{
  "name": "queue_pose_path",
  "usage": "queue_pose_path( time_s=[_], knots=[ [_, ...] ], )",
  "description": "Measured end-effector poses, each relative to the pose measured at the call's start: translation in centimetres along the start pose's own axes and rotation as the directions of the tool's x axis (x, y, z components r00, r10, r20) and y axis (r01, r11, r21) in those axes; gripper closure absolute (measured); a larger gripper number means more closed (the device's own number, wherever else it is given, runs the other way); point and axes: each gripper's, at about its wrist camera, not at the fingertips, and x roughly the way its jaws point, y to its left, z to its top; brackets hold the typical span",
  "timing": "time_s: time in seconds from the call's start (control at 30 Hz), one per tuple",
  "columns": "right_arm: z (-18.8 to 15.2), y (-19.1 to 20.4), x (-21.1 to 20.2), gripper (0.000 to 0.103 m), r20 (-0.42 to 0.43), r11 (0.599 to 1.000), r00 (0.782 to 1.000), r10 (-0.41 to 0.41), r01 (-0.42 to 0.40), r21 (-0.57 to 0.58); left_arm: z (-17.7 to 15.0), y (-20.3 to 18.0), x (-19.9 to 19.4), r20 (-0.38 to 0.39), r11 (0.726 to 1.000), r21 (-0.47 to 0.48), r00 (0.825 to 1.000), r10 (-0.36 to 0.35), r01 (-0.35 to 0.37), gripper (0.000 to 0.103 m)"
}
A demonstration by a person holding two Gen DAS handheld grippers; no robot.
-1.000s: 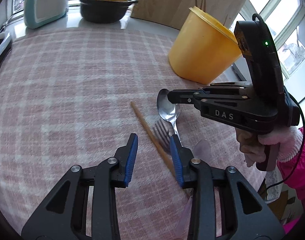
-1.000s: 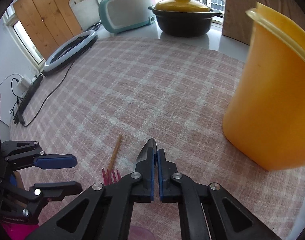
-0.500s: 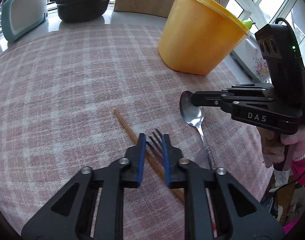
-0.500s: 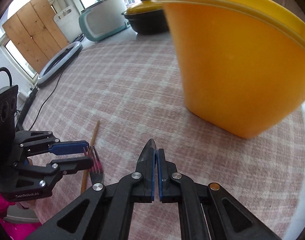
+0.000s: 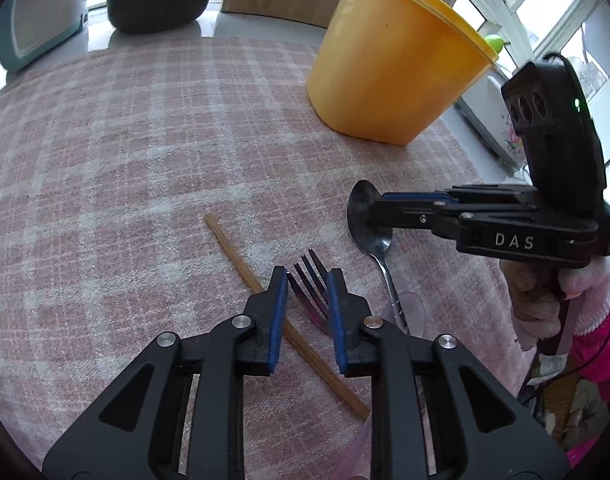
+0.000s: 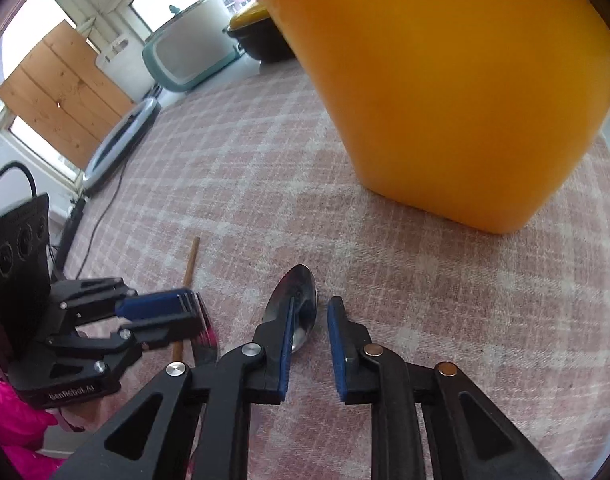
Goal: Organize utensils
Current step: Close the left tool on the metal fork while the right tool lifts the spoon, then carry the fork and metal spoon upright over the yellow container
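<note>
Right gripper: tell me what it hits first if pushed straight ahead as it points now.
Probably the spoon: its bowl lies just past the open right gripper. Beyond that comes the yellow container. Depth is unclear, so the fingers might pass over the spoon.

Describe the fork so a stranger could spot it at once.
Start at the yellow tub on the pink plaid cloth. Nearer the camera three utensils lie together. The fork is the middle one, between chopstick and spoon, the only one with tines.

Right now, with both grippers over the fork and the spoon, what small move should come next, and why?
Probably close the left gripper on the fork: its open fingers already straddle the tines. The right gripper is open too, with the spoon bowl just between its fingers, so it could close likewise.
</note>
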Motion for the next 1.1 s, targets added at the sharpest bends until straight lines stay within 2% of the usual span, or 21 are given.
queue_pose_path(
  time_s=[0.23, 0.33, 0.5, 0.8, 1.1],
  knots=[
    [0.3, 0.3, 0.2, 0.087, 0.015, 1.0, 1.0, 0.004, -0.004, 0.003, 0.0, -0.2, 0.3, 0.016, 1.0, -0.005, 1.0, -0.007, 0.007, 0.091],
    [0.4, 0.6, 0.5, 0.098, 0.013, 1.0, 1.0, -0.003, 0.003, -0.011, 0.0, -0.3, 0.3, 0.024, 1.0, 0.004, 1.0, -0.002, 0.002, 0.093],
    [0.4, 1.0, 0.2, 0.102, 0.032, 1.0, 1.0, 0.0, 0.0, -0.017, 0.0, -0.5, -0.2, 0.029, 1.0, -0.002, 1.0, -0.007, 0.007, 0.098],
    [-0.7, 2.4, -3.8, 0.103, 0.142, 0.999, 0.989, -0.039, 0.043, -0.03, 0.1, -0.1, -3.5, 0.099, 0.999, -0.038, 0.995, 0.001, 0.003, 0.1],
    [-1.4, 2.7, -8.6, 0.103, 0.274, 0.993, 0.956, -0.103, 0.114, -0.026, 1.2, -0.5, -7.7, 0.207, 1.0, -0.027, 0.978, 0.016, -0.01, 0.103]
  ],
)
